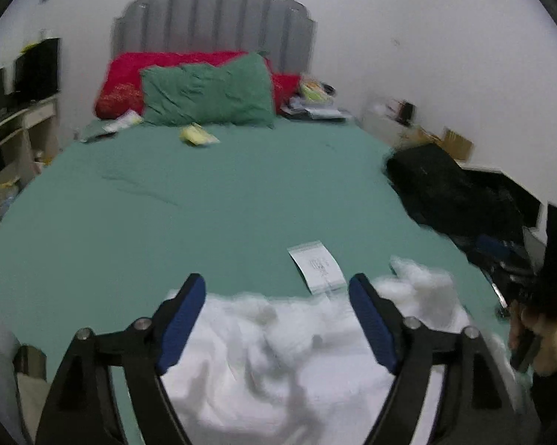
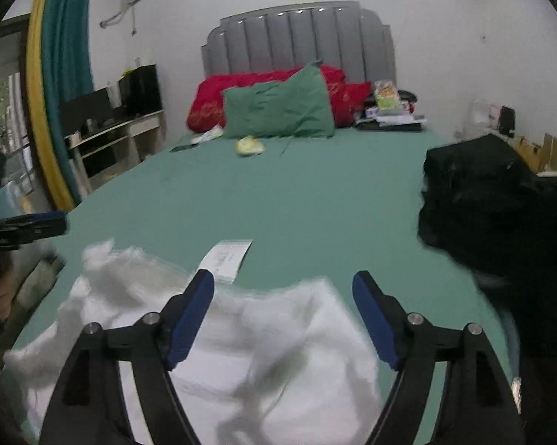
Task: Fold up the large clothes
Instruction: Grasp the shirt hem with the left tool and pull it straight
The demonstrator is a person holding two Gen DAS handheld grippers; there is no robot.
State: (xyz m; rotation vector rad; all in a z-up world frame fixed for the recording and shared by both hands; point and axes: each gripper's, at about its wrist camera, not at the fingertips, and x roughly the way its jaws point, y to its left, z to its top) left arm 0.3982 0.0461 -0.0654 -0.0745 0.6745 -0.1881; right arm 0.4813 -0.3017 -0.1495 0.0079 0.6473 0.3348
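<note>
White garment point(image 1: 278, 363) point(image 2: 241, 352): crumpled, motion-blurred, heaped at near edge of green bedsheet point(image 1: 204, 204) point(image 2: 297, 200); lying below and between both tools' fingers, contact not discernible. Folds loose, outline ragged, one tuft sticking up at far side.

Left gripper point(image 1: 277, 283): spread wide, blue pads point(image 1: 182, 324) apart, nothing between them; garment beneath and beyond.

Right gripper point(image 2: 284, 280): likewise spread wide, blue pads point(image 2: 189, 319) apart, nothing clasped; garment under left finger and across the gap.

Paper slip point(image 1: 317, 266) point(image 2: 226, 259): white, printed, flat on sheet just beyond garment's far edge.

Black clothing pile point(image 1: 448, 189) point(image 2: 493, 215): right side of bed, well apart from garment.

Green pillow point(image 1: 208, 91) point(image 2: 278, 109): at head of bed, leaning on red bedding point(image 1: 122, 81) point(image 2: 211, 104).

Yellow item point(image 1: 196, 135) point(image 2: 248, 145): small, on sheet in front of pillow.

Grey padded headboard point(image 1: 211, 18) point(image 2: 300, 37): against white wall.

Desk point(image 1: 19, 122) point(image 2: 111, 137): left of bed, dark monitors on top.
</note>
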